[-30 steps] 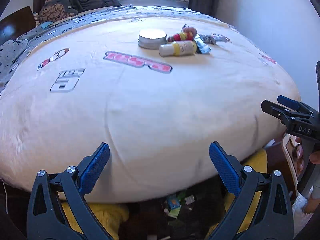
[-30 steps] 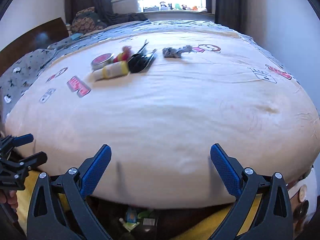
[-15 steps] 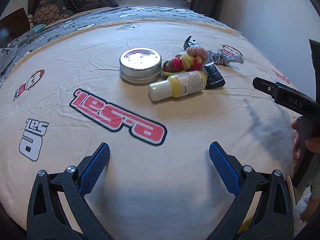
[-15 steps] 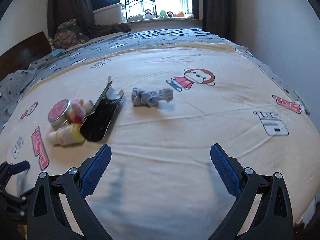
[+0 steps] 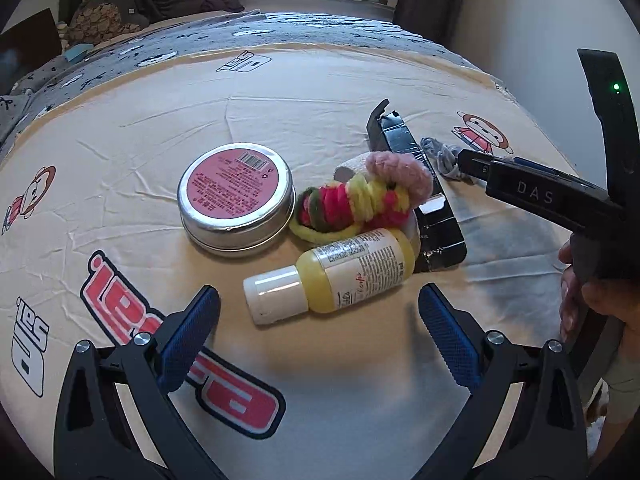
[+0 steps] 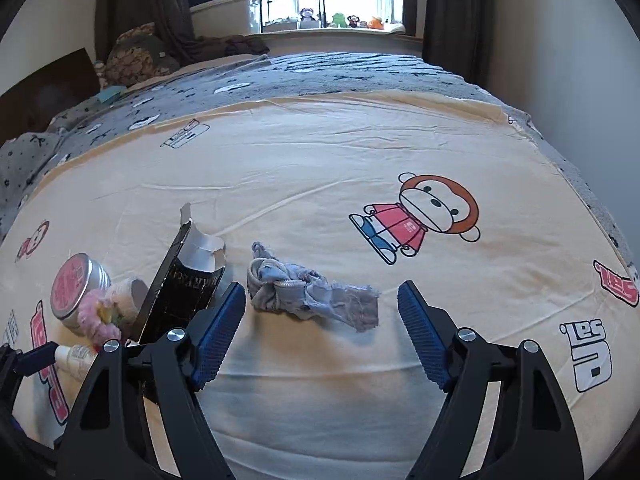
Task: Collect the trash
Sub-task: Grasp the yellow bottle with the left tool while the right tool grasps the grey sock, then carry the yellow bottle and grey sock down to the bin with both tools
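Tin (image 5: 236, 200) closed, bottle (image 5: 334, 274) capped — both lying on sheet (image 5: 320, 92).

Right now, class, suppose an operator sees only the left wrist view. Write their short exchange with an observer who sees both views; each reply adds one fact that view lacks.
Operator: The right gripper hides most of the grey rag from me. Is it gripped?
Observer: No. The jaws are closing with the crumpled rag between the fingertips, pads not touching it.
Operator: Any more trash behind that gripper?
Observer: None; past the rag there is only sheet with a printed monkey.
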`<action>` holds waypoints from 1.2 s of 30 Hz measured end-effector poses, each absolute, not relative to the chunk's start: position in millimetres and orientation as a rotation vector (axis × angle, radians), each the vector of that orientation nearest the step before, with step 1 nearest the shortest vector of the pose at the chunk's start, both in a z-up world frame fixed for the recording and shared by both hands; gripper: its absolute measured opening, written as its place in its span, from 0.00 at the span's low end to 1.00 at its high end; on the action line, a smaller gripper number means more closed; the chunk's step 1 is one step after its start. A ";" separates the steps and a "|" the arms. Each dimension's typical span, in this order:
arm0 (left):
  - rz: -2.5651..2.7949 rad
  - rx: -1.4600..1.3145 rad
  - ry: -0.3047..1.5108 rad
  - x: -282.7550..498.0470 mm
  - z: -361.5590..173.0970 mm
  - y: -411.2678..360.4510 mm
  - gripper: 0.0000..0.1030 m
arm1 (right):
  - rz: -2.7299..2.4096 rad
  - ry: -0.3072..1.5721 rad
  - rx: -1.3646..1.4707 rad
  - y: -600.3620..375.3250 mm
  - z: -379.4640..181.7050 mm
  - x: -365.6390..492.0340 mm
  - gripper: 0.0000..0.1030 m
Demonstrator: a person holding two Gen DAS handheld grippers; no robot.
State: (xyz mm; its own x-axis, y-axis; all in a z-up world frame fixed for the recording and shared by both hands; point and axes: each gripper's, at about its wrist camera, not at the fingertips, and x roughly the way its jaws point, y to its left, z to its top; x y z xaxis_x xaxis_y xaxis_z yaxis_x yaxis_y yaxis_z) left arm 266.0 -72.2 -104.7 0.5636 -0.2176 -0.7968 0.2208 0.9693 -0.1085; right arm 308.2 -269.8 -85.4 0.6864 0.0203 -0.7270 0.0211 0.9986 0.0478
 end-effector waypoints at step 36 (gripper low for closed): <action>-0.311 0.040 0.843 165.5 -70.7 -31.3 0.78 | 0.200 0.739 0.036 -238.5 -52.6 169.0 0.25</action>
